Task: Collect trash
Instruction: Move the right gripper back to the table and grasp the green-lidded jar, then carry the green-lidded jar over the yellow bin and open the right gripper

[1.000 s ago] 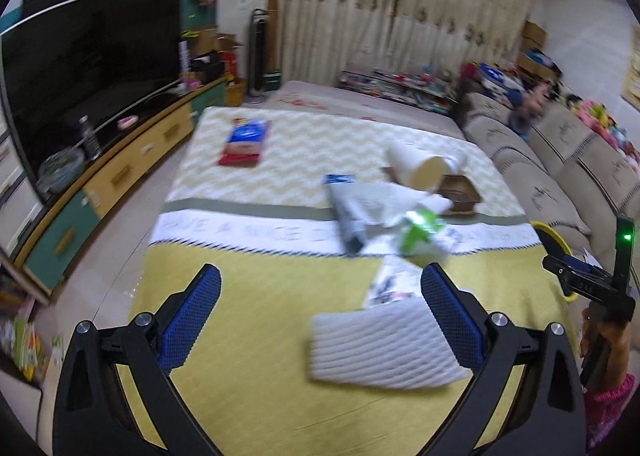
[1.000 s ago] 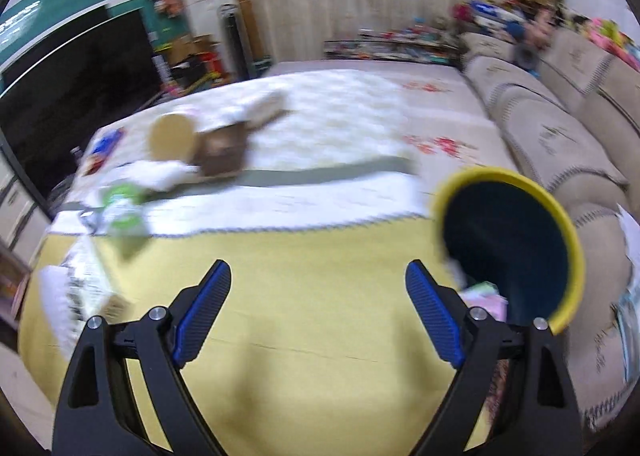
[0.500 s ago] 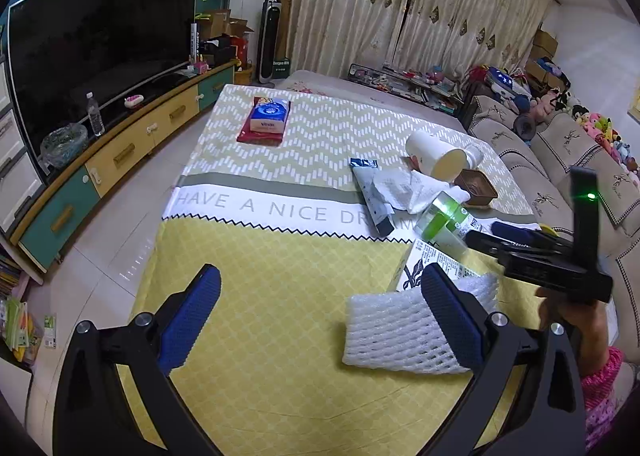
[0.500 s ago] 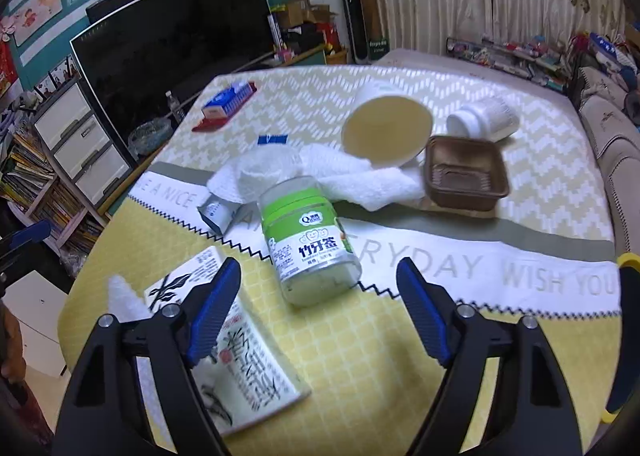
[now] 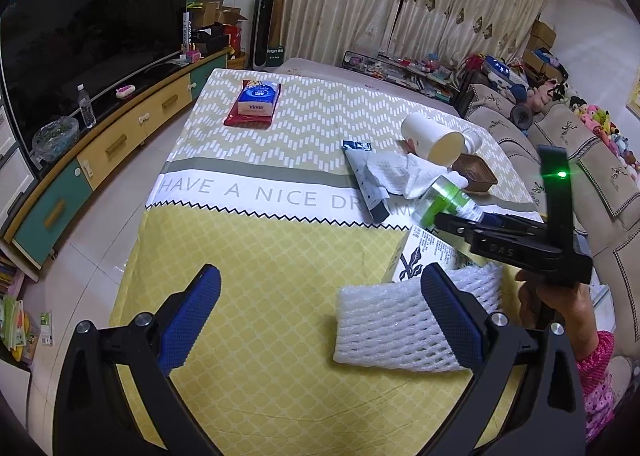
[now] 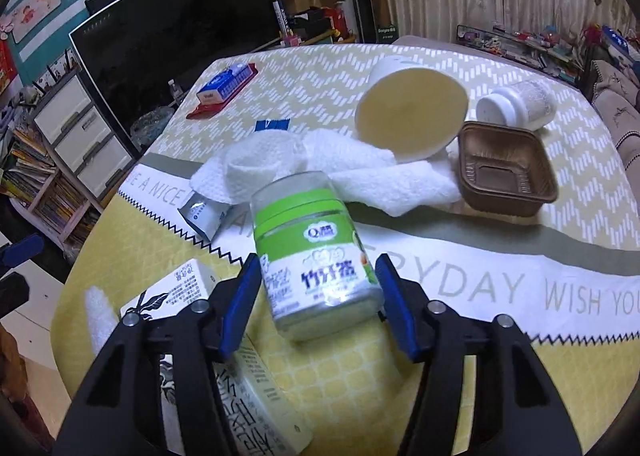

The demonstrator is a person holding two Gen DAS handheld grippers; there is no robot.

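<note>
**Closing in on the green-lidded jar**

Lying on its side near the right edge of the cloth-covered surface (image 5: pixel 248 256), the green-lidded jar (image 6: pixel 316 256) is framed by the right tongs (image 6: pixel 318 296), whose jaws have just been closing. The jar's base end is between the blue pads, one on each flank; the left pad looks to be at the label, while a sliver of gap can be seen at the right, so a firm grip is not judged to be made yet. The jar's long axis runs almost straight away from these tongs, lid end far, base end near, which means the pads are set across its round body, not along its length. That alignment is what the coming squeeze depends on: a small roll of the jar to either side could let it slip out.

The left tongs (image 5: pixel 320 320) are held wide open and empty above the near yellow part of the cloth, with the white foam net (image 5: pixel 384 328) lying just behind the right-hand pad. The jar is far nearer the right hand (image 5: pixel 560 304) than the left. Beyond the jar, a paper towel (image 6: pixel 352 172), a tipped paper cup (image 6: pixel 412 112) and a brown tray (image 6: pixel 504 172) are left uncollected; a printed carton (image 6: pixel 176 292) lies beside the tongs.
</note>
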